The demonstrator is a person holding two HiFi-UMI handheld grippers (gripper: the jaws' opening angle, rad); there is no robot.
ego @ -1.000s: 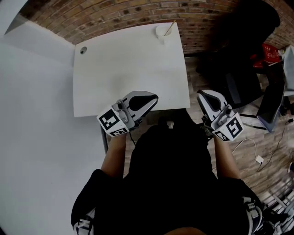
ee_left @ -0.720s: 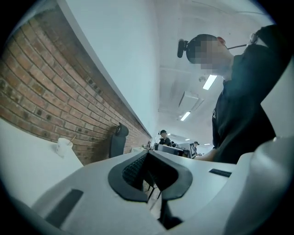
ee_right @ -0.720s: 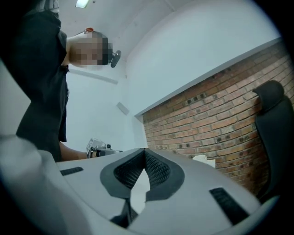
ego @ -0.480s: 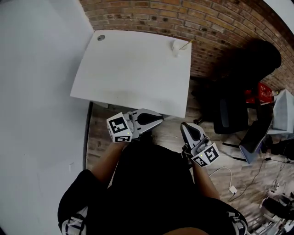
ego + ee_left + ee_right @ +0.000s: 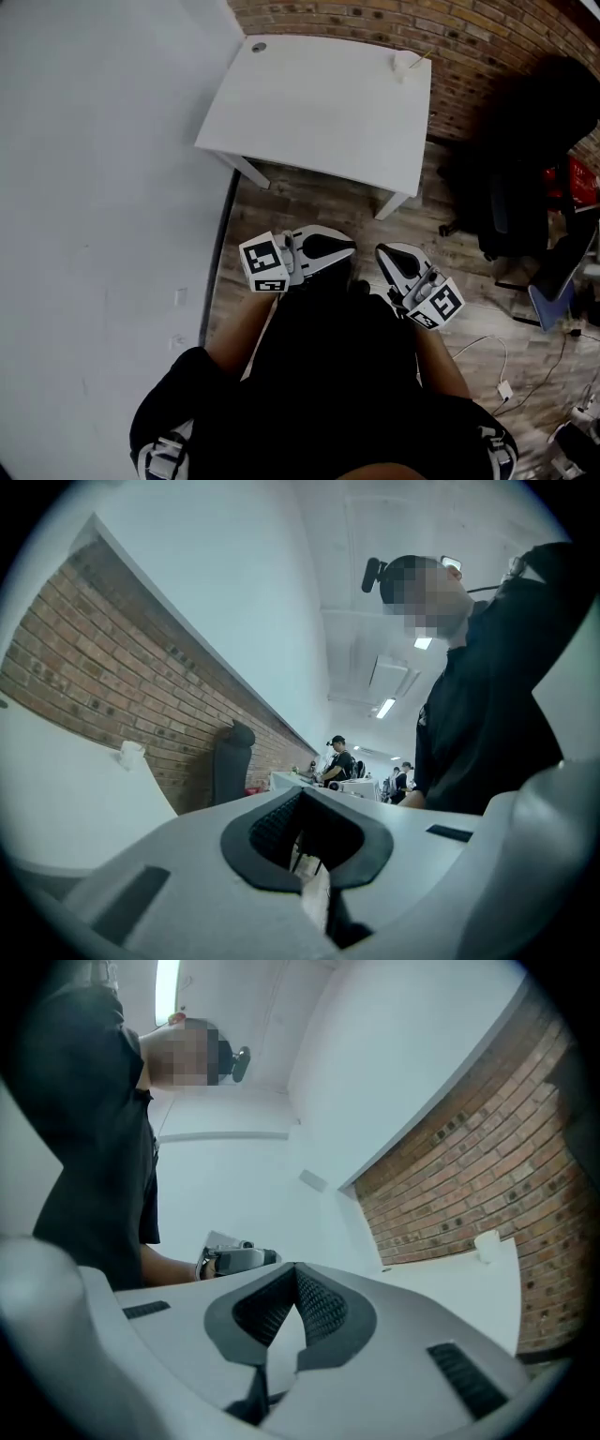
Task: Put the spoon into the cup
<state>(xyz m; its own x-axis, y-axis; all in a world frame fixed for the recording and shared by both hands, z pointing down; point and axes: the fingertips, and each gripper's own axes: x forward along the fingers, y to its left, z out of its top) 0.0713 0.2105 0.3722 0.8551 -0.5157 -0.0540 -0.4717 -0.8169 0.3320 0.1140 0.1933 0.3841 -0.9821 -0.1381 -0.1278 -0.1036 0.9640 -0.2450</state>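
A small white cup (image 5: pixel 404 67) stands at the far right corner of the white table (image 5: pixel 309 103), and a thin spoon handle (image 5: pixel 421 58) sticks out of it. The cup shows small in the left gripper view (image 5: pixel 129 754) and in the right gripper view (image 5: pixel 487 1244). Both grippers hang over the wooden floor close to the person's body, well short of the table. My left gripper (image 5: pixel 349 250) is shut and holds nothing; its tips (image 5: pixel 315 892) meet. My right gripper (image 5: pixel 382 251) is likewise shut on nothing (image 5: pixel 274 1371).
A brick wall (image 5: pixel 487 37) runs behind the table and a white wall (image 5: pixel 103 169) stands at the left. A black office chair (image 5: pixel 511 211) is at the right, with cables (image 5: pixel 487 352) on the floor. Several people (image 5: pixel 337 761) are far off.
The person has backed away from the table, which now lies farther off. Both grippers have drawn together in front of the body over the floor. The cup and spoon have not moved.
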